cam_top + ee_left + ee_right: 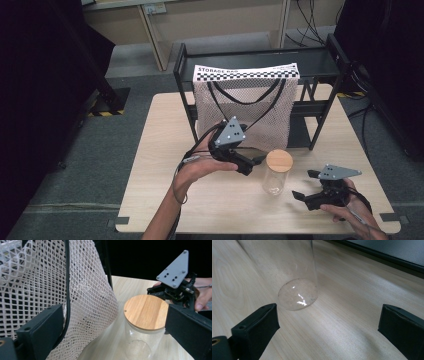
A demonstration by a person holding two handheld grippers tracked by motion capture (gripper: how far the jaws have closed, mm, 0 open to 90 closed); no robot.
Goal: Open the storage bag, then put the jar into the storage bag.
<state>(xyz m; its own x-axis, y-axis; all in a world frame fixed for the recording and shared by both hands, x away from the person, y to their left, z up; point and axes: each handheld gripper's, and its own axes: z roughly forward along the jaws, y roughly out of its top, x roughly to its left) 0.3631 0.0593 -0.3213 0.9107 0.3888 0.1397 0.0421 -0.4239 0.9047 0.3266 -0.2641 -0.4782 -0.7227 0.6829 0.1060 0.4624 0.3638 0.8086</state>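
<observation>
The glass jar [276, 176] stands upright on the worktop [155, 150], just in front of the white mesh bag [245, 107] that hangs from the black rack [332, 85]. A round wooden lid [279, 160] sits on top of the jar, and the jar seems to be empty.

The left gripper [254, 163] is near the lid, between the bag and the jar, and its jaws are apart with nothing between them. In the left gripper view one jaw is very close to the mesh and to the black handle cord [67, 290] of the bag. The right gripper [306, 184] is low over the worktop on the right side of the jar, also with its jaws wide apart and empty; it does not touch the glass.

Several things could go wrong from here, in my judgement. The jar is tall and narrow, so a push from one jaw before the other side is supported may tip it over, and glass may crack or roll off the worktop. The smooth wall may slip if the grip is too high or too light. The lid only seems to rest on the rim, so lifting by the lid alone may leave the jar behind. The left jaw may also catch in the mesh and drag the bag against the jar.
</observation>
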